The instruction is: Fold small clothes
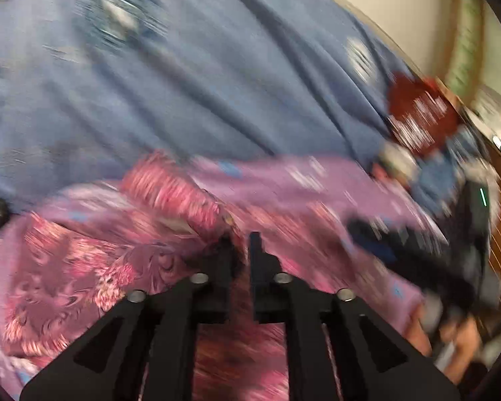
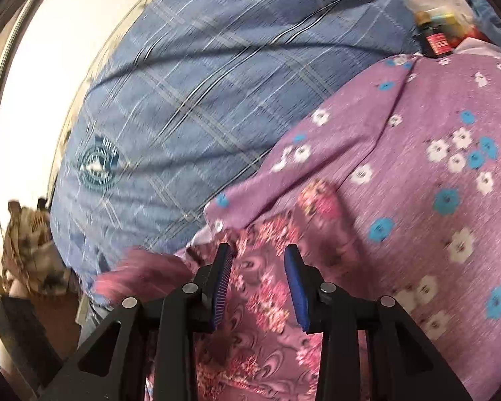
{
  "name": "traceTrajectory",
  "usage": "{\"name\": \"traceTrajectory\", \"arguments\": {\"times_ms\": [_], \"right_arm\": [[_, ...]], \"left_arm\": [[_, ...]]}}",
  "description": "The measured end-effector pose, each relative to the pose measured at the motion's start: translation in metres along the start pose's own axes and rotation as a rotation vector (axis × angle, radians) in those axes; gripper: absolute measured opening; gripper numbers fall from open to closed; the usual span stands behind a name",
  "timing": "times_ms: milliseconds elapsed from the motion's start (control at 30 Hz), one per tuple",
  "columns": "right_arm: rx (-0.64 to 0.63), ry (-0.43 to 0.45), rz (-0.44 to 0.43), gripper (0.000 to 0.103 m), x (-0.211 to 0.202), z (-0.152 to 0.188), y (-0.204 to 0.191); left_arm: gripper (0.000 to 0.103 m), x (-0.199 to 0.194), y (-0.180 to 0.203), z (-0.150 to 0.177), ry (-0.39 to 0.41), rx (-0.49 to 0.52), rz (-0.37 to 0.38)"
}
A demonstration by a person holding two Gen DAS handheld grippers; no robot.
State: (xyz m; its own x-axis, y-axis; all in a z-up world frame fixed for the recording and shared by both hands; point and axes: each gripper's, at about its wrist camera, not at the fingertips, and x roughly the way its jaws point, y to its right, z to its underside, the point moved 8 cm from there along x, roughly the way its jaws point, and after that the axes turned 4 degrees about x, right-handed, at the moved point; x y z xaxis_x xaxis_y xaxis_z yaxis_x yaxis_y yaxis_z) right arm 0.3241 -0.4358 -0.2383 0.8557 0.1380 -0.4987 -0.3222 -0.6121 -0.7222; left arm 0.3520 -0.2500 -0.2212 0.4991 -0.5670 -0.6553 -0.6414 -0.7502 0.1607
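Where garment (image 2: 260, 300) edge meets bedsheet (image 2: 183, 83) | right tongs (image 2: 259, 257) parted.

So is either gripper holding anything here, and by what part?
Right gripper: jaws apart over the pink patterned garment, nothing pinched. Left gripper: nearly shut at that garment's folded edge, but blur hides any grip.

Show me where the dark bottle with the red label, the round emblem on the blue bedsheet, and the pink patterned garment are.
dark bottle (image 2: 435, 41), right wrist view, on its red label.
round emblem (image 2: 98, 165), right wrist view, on its white centre.
pink patterned garment (image 2: 267, 304), right wrist view, on the cloth between the fingers.
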Motion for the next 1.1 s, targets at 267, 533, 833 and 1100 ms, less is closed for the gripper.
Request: {"name": "traceTrajectory", "arguments": {"times_ms": [267, 533, 833, 1100], "right_arm": [[0.026, -0.076, -0.062, 0.060, 0.001, 0.005, -0.005], [-0.006, -0.217, 0.096, 0.060, 0.031, 0.023, 0.017], [-0.067, -0.341, 0.136, 0.034, 0.071, 0.060, 0.007], [-0.148, -0.187, 0.138, 0.006, 0.042, 0.040, -0.009]], "left_arm": [[0.079, -0.099, -0.050, -0.010, 0.217, -0.101, -0.102], [0.080, -0.095, -0.218, 0.058, 0.047, -0.345, -0.474], [0.080, -0.071, -0.257, 0.104, -0.087, -0.409, -0.525], [0.080, -0.043, -0.249, 0.123, -0.212, -0.364, -0.541]]}}
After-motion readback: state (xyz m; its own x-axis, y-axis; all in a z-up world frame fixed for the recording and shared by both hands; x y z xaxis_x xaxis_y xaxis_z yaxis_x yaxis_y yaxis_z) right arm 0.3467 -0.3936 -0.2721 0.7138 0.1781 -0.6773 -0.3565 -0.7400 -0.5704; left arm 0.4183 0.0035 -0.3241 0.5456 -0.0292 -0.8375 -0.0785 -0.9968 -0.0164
